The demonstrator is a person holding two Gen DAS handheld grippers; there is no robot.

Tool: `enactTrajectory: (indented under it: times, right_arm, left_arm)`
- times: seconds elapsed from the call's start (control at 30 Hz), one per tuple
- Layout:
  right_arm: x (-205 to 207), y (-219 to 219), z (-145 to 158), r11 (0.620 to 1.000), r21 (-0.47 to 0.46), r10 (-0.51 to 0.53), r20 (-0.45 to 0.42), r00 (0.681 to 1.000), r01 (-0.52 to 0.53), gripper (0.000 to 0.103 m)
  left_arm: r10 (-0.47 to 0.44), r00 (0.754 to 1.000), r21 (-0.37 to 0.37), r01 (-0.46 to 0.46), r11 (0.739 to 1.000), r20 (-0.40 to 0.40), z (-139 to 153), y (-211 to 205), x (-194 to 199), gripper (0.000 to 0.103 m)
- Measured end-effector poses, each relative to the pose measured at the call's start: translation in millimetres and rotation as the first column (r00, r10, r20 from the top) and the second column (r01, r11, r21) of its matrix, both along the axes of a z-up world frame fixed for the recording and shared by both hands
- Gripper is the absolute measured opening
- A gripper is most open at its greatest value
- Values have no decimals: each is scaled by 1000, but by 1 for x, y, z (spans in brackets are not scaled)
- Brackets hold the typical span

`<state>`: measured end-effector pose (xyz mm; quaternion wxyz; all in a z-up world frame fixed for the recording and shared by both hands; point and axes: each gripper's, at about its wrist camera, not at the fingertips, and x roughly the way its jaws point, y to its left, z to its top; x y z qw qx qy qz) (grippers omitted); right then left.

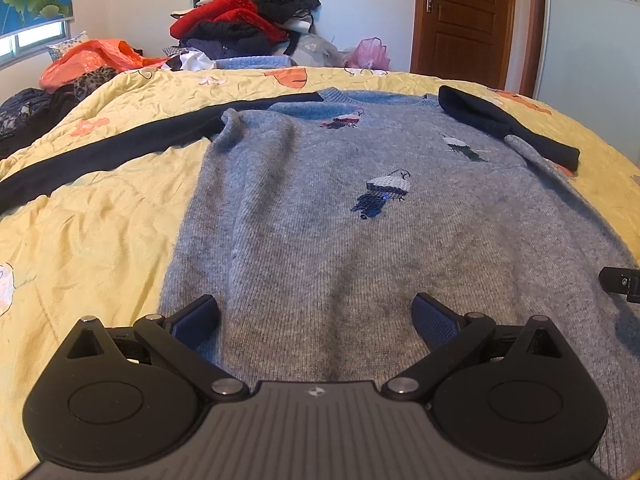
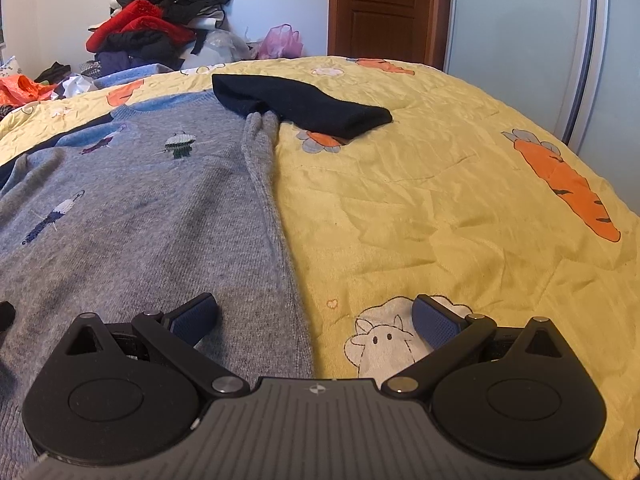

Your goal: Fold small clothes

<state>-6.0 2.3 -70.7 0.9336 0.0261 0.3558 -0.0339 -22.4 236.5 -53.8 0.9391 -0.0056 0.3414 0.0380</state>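
A grey knitted sweater point(image 1: 340, 240) with a blue neckline, small embroidered figures and black sleeves lies flat on the yellow quilt point(image 1: 88, 240). Its left black sleeve point(image 1: 120, 148) stretches out to the left; the right black sleeve point(image 2: 304, 106) is bunched near the shoulder. My left gripper point(image 1: 316, 316) hovers open over the sweater's lower part, nothing between its fingers. My right gripper point(image 2: 316, 316) stands open over the sweater's right side edge point(image 2: 280, 248), one finger above the knit, the other above the quilt. A piece of the right gripper point(image 1: 622, 282) shows at the left view's right border.
A tall heap of red and black clothes point(image 1: 248, 12) is piled behind the bed, with an orange bag point(image 1: 92, 60) and a pink bag point(image 1: 370, 54) beside it. A brown door point(image 1: 464, 20) stands at the back. Bare quilt with carrot prints point(image 2: 568, 184) spreads to the right.
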Motion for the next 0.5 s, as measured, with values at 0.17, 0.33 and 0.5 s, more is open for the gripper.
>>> enactTrajectory:
  times: [0.17, 0.33, 0.5]
  right_arm:
    - [-1, 0, 0, 1000, 3, 0, 4, 1000, 0, 103]
    - [1, 0, 0, 1000, 5, -3, 3, 1000, 3, 103]
    - [-3, 1, -1, 1000, 1, -8, 0, 1000, 8, 103]
  left_arm:
    - [4, 1000, 3, -4, 1000, 4, -1, -1, -1, 103]
    - [2, 1000, 3, -2, 1000, 3, 0, -1, -1, 103]
    - [-6, 1000, -2, 6, 1000, 4, -1, 0, -2, 103]
